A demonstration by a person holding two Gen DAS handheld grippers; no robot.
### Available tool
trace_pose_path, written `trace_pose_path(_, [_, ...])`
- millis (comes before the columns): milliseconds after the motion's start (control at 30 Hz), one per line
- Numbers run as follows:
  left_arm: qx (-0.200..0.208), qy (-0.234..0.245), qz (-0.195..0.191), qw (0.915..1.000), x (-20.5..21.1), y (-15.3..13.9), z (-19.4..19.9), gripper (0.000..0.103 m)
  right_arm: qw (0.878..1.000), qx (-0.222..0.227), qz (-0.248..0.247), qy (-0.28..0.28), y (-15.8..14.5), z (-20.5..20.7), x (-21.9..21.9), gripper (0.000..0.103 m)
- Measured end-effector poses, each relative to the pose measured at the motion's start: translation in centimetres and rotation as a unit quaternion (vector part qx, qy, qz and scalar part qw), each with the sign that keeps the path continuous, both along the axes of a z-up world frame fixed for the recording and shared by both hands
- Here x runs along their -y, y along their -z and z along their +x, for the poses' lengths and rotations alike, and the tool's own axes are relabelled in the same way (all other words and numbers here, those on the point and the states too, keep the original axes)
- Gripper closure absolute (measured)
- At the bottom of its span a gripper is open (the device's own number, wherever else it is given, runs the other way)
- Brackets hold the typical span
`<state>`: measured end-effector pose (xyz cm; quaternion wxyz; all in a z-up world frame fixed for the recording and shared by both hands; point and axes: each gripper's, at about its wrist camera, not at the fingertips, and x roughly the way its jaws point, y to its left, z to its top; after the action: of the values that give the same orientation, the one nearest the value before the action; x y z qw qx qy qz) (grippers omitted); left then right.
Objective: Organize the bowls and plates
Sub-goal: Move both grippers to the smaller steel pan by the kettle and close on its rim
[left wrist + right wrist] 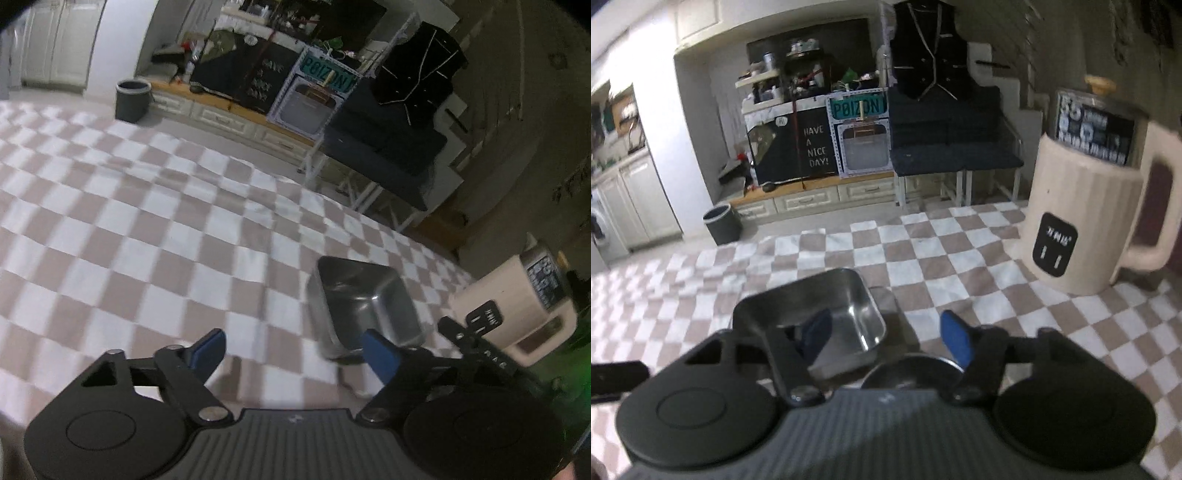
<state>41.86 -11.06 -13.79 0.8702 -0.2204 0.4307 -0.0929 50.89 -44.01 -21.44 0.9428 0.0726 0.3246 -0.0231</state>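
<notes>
A square steel bowl sits on the checked cloth, just ahead and right of my left gripper. That gripper is open over bare cloth, its right fingertip against the bowl's near corner. In the right wrist view, my right gripper straddles the right wall of the same bowl. Its left fingertip is inside the bowl. The right fingertip stands outside, apart from the wall. A round dark metal rim shows under this gripper, mostly hidden.
A tall cream jug with a handle stands on the cloth to the right of the bowl, also the jug. Beyond the table edge are a grey bin, low cabinets and a dark bench.
</notes>
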Motion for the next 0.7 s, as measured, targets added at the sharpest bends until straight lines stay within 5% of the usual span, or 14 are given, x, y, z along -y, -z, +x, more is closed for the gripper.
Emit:
trace_pose_path(200, [-0.012,0.033,-0.002,0.9994,2.2,1.8,2.9,0.043,1.0,-0.017,0.02,-0.015,0.7,2.3,0.7,0.047])
trace_pose_path(700, [-0.038,0.015,-0.052,0.9978,1.2,4.6,6.2,0.062,0.997,-0.04,0.046,-0.056,3.7,5.9,-0.4,0.067])
